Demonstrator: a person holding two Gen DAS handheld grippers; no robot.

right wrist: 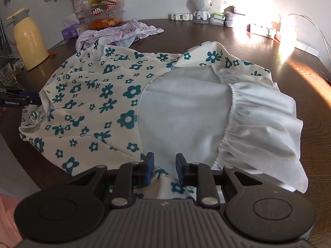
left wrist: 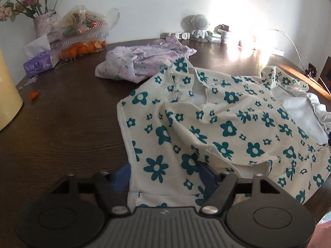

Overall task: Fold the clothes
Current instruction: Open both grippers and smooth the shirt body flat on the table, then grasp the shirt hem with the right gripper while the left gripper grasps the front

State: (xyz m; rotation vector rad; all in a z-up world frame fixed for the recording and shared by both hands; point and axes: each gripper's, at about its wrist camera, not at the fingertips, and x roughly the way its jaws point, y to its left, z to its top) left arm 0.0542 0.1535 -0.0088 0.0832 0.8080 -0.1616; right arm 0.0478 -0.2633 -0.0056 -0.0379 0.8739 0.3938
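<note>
A cream garment printed with teal flowers (right wrist: 86, 95) lies spread and rumpled on the dark wooden table (left wrist: 62, 113), its white lining (right wrist: 182, 115) turned up and exposed on the side toward the right gripper.

Left gripper (left wrist: 163, 172): its blue-padded fingers stand wide apart on either side of the garment's hemmed corner; the cloth lies between and over them. The far pad is partly hidden by fabric. In the right wrist view the same gripper (right wrist: 31, 99) shows at the garment's left edge, its tip against the cloth; whether it grips cannot be told from there.

Right gripper (right wrist: 164, 162): fingers parted with a clear gap, the near edge of the garment lying beneath and between them, not clamped.

Beyond the flowered garment, a second piece of clothing, a lilac-patterned one (left wrist: 142, 60), lies crumpled in a heap, just touching the first at its far edge. Behind that heap: a purple tissue box (left wrist: 40, 62), a clear plastic box of oranges (left wrist: 82, 48), and a vase of dried roses (left wrist: 43, 23). A yellow thermos jug (right wrist: 29, 39) stands left of the garment. A white round-headed figurine (right wrist: 200, 7) stands against the wall.
</note>
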